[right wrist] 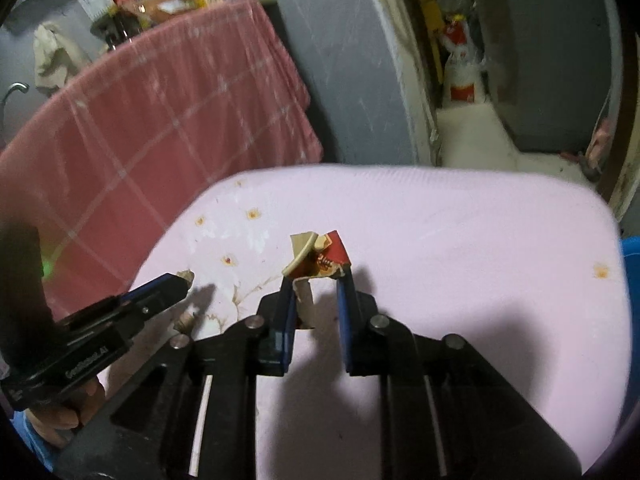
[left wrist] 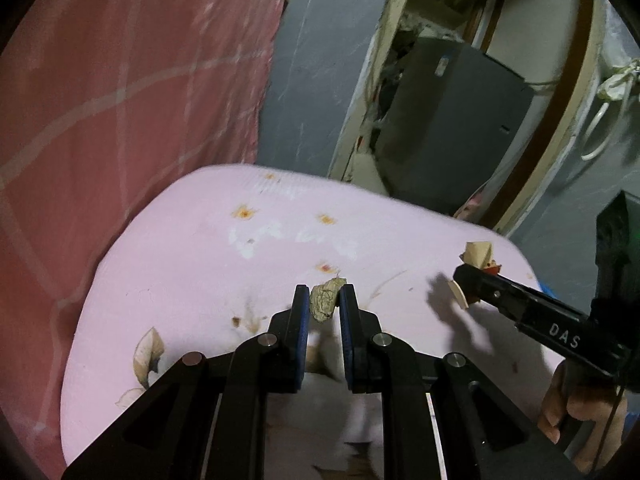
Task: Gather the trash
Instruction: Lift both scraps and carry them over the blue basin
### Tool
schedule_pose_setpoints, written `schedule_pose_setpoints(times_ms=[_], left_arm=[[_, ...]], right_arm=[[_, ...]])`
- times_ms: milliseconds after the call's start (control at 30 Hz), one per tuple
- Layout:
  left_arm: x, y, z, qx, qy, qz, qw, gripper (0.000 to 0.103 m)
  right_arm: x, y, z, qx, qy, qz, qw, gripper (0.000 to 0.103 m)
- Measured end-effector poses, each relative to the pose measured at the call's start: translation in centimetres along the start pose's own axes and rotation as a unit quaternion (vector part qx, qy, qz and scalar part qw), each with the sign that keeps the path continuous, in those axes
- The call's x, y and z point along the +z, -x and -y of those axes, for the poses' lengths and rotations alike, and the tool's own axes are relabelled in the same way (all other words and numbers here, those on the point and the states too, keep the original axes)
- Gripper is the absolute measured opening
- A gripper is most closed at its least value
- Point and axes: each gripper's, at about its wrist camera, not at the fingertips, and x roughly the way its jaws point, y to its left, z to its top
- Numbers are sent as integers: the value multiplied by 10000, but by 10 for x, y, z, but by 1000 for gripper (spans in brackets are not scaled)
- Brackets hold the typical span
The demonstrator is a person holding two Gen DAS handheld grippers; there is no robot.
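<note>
You have a crumpled, olive-tan paper wad (left wrist: 327,299) pinched upright above the pink floral surface. Your other piece, a torn red-and-cream wrapper scrap (right wrist: 316,258), sits folded and tilted, its cream flap curling downward.

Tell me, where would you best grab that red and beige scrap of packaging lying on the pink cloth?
Judging by its pose, grip the red and beige scrap across its crumpled middle, coming from the near side, as the right gripper does; its folds stand up off the pink cloth, giving the fingers something to pinch.

Right gripper (right wrist: 316,280) over the pink worktop (right wrist: 460,248)
Its fingers (right wrist: 286,300) pinch a crumpled red-and-cream wrapper (right wrist: 316,254).
</note>
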Motion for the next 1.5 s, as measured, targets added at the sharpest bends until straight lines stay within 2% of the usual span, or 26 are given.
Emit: schedule_pose_setpoints(times_ms=[333,467,667,1000,1267,1500], left_arm=[[9,35,44,-405,-309,888,9947,12],[11,48,65,-621,-396,1272,9891,12],[18,60,100,-910,-581,1653,9803,12],[21,65,166,-1420,-965,1906,9665,12],[14,62,214,-1653,-1291,1989,9573,12],[4,52,249,-1818,-1498,1934,9524,12]], right_arm=[[-6,70,-1,-531,333,1069,9923,19],[-5,109,0,-820,485,1583,9828,19],[-4,155,7,-1106,530,2063,9708,19],[-13,217,30,-1655,535,2618,9493,19],[-28,252,58,-2147,498,2890,9316,19],[-40,266,85,-2346,357,2906,9269,20]])
